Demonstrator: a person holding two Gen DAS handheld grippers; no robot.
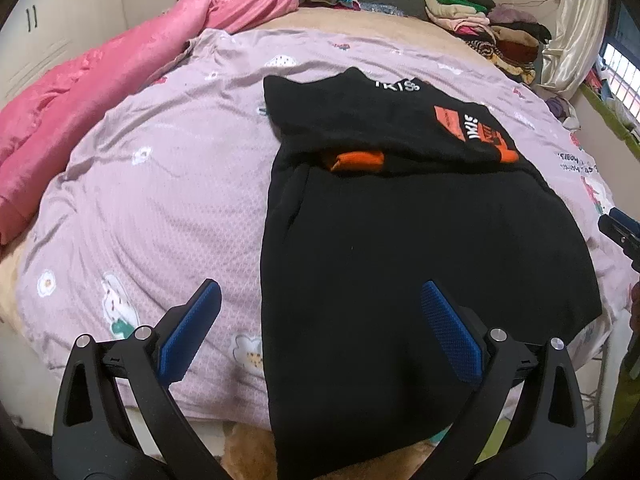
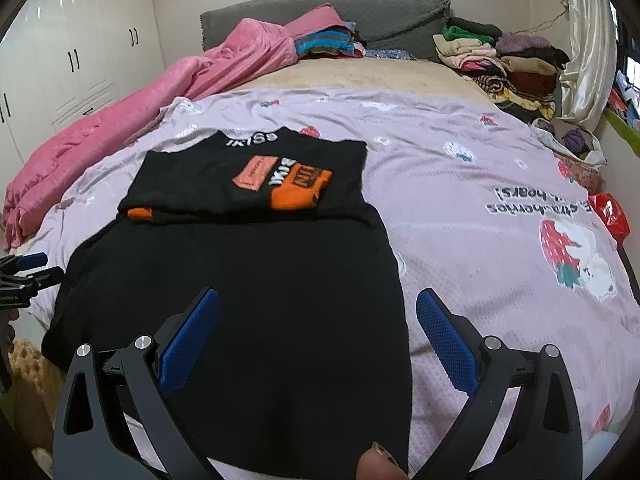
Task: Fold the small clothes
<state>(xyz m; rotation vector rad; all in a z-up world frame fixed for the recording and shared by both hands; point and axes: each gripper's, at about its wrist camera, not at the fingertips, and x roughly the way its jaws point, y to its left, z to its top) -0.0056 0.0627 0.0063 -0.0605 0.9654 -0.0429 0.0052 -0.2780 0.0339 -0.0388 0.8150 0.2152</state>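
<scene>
A black garment (image 1: pixel 420 248) (image 2: pixel 248 280) with orange patches and white lettering lies flat on the lilac bedspread (image 1: pixel 160 184) (image 2: pixel 480 184). Its far part is folded back over the rest, print side up. My left gripper (image 1: pixel 320 292) hovers open over the garment's near left edge, one blue pad over the sheet, the other over black cloth. My right gripper (image 2: pixel 318 300) hovers open over the garment's near right edge. Nothing sits between either pair of fingers. The right gripper's tip (image 1: pixel 622 228) shows at the right edge of the left wrist view, and the left gripper (image 2: pixel 24 272) at the left edge of the right wrist view.
A pink quilt (image 1: pixel 100 80) (image 2: pixel 132 108) is bunched along the bed's left side. Piles of folded clothes (image 1: pixel 492 28) (image 2: pixel 512 64) sit at the far right corner by a grey headboard (image 2: pixel 360 16). White wardrobes (image 2: pixel 60 48) stand left. A red bag (image 2: pixel 610 212) lies at the right.
</scene>
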